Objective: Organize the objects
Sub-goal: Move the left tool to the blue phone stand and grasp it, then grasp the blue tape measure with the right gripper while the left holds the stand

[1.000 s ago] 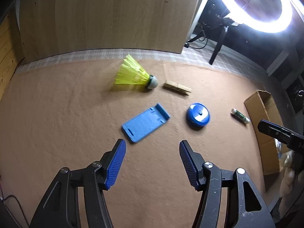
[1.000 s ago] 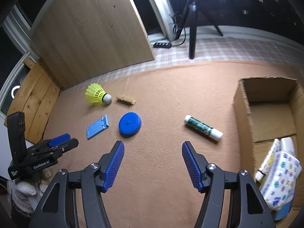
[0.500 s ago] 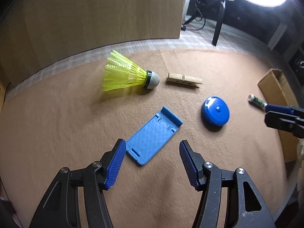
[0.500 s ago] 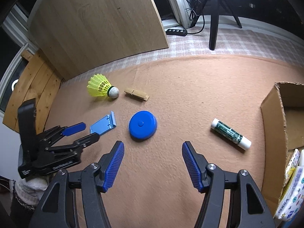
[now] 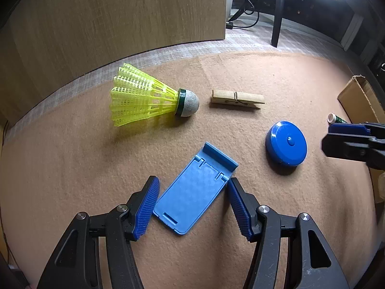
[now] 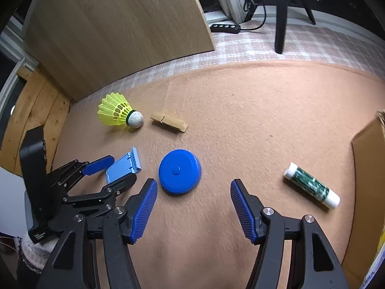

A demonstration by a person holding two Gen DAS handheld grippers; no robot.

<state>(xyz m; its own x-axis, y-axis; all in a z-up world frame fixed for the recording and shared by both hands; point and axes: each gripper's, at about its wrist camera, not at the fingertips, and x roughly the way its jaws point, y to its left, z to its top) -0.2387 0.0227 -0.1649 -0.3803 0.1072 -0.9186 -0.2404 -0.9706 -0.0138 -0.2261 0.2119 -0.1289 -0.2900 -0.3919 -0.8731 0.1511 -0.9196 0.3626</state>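
A light blue phone stand (image 5: 195, 193) lies flat on the tan carpet, between the open fingers of my left gripper (image 5: 192, 192), untouched; it also shows in the right wrist view (image 6: 124, 166). A round blue tape measure (image 5: 286, 144) lies to its right, just ahead of my open, empty right gripper (image 6: 193, 192). A yellow shuttlecock (image 5: 146, 98) and a wooden clothespin (image 5: 237, 99) lie farther back. A green-and-white glue stick (image 6: 311, 185) lies right of the right gripper.
A cardboard box (image 6: 368, 183) stands at the right edge of the carpet. A wooden panel (image 5: 115, 24) leans at the back. A dark stand leg (image 6: 280, 14) and a power strip (image 6: 225, 27) sit on the checked floor behind.
Both grippers moved forward and lower. The left one closed in until the phone stand lies between its fingers. The right one moved left toward the tape measure. Both stayed open.
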